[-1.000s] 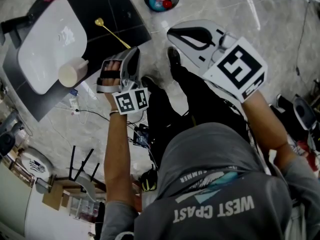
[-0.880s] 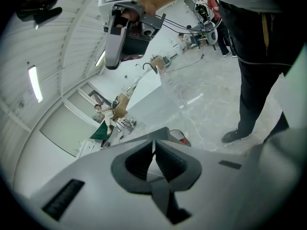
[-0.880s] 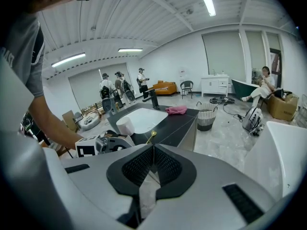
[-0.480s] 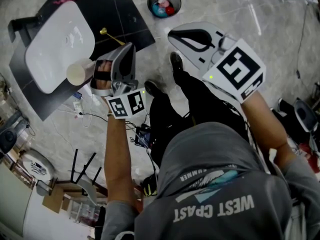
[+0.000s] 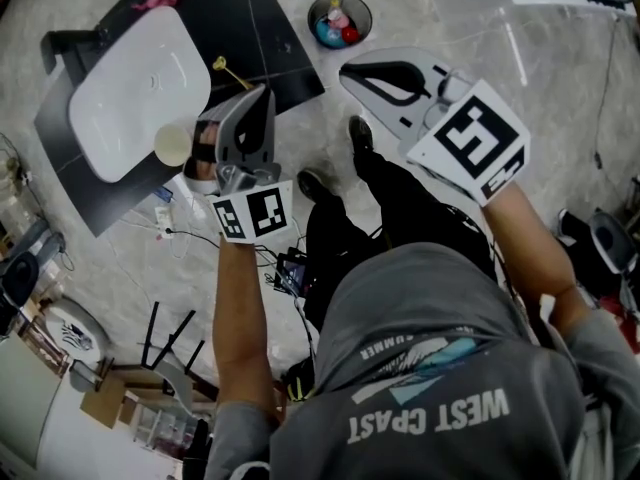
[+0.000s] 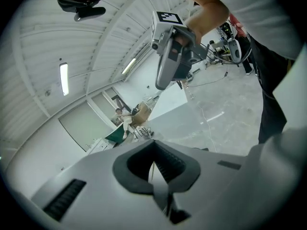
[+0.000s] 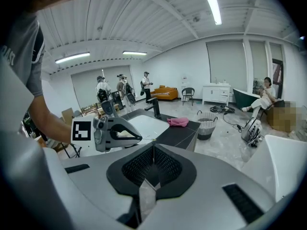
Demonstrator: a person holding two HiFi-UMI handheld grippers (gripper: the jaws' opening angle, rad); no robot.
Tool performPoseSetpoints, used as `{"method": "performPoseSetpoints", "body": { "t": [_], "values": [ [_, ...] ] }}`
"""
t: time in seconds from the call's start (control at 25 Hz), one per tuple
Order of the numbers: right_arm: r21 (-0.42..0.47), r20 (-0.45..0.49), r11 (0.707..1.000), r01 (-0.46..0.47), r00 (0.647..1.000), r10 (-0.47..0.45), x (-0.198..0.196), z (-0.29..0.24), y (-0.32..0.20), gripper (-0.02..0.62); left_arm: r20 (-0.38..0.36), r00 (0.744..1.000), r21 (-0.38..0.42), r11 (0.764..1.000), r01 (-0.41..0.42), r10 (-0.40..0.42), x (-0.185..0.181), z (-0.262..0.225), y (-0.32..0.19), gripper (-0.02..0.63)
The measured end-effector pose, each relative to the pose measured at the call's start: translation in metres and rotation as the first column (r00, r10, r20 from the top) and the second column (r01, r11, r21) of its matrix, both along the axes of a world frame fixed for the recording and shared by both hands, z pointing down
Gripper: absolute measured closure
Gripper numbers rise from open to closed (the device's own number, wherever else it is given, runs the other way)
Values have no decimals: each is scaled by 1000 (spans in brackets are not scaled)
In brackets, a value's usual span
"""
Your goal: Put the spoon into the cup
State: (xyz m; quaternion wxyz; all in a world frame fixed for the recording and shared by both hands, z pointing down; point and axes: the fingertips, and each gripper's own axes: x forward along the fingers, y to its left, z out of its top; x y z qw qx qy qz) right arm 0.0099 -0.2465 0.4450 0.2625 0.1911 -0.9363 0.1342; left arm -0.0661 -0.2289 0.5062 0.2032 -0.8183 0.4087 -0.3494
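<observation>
One spoon [image 5: 219, 64] between tips of left tool [image 5: 262, 92]

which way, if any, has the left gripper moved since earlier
Yes, the left gripper has shifted left in the head view, closing most of its gap to the cup.

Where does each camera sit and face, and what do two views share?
Head view: on the person's head, facing down at counter, cup, spoon; left tongs, right tongs, forearms show.
Left gripper view: on left tongs, facing across the room; right tongs show.
Right gripper view: on right tongs, facing the counter; left tongs show.
Shared: head and right gripper views show the sink.
</observation>
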Motion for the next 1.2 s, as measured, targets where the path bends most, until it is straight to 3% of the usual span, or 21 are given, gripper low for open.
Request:
{"method": "performPoseSetpoints", "body": {
  "t": [0.52, 0.84, 1.2],
  "values": [
    [38, 10, 998, 51, 999, -51, -38, -29, 3, 563, -174, 983, 22, 998, 67, -62, -37, -60, 3, 606],
    [65, 5, 994, 88, 996, -88, -59, -43, 18, 563, -167, 983, 37, 996, 83, -76, -60, -97, 20, 606],
    [104, 12, 987, 122, 992, -124, -81, -64, 42, 563, -278, 953, 36, 990, 135, -120, -98, -128, 52, 606]
  ]
}}
